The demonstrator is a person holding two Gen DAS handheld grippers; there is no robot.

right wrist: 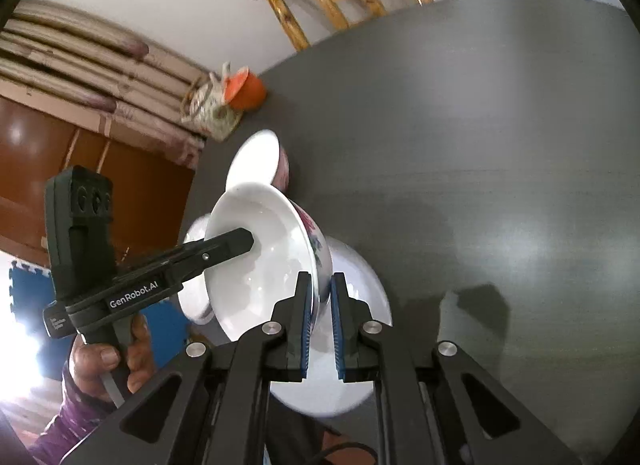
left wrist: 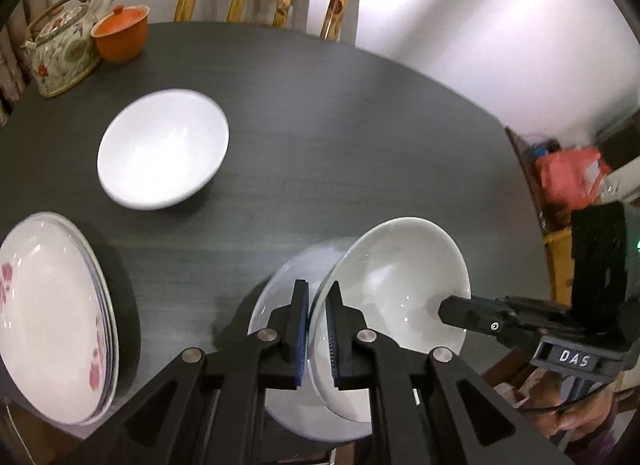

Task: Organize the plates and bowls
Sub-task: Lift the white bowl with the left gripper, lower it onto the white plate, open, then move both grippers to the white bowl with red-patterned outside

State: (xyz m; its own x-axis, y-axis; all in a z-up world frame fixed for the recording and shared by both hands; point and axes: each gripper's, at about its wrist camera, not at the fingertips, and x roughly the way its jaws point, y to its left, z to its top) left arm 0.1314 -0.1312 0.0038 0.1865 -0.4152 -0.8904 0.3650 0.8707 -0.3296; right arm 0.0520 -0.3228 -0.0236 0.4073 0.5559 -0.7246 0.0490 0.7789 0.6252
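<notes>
1. The bowl (left wrist: pixel 396 285) between the grippers is showing white inside; in the right wrist view its outside is carrying pink and blue flowers.
2. The stack of plates (left wrist: pixel 52 313) is showing white with pink flower marks.
3. The far bowl (left wrist: pixel 162 149) is looking plain white.
4. The table (left wrist: pixel 340 137) is appearing dark grey.
5. The teapot (left wrist: pixel 60 49) is wearing a flower pattern on white.
6. The cup (left wrist: pixel 120 35) is glowing orange.
7. The gripper pads (left wrist: pixel 304 341) are showing blue.

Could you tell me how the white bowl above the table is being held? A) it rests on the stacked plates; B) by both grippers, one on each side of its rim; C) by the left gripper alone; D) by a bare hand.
B: the left gripper and the right gripper each clamp the bowl's rim on opposite sides.
</notes>
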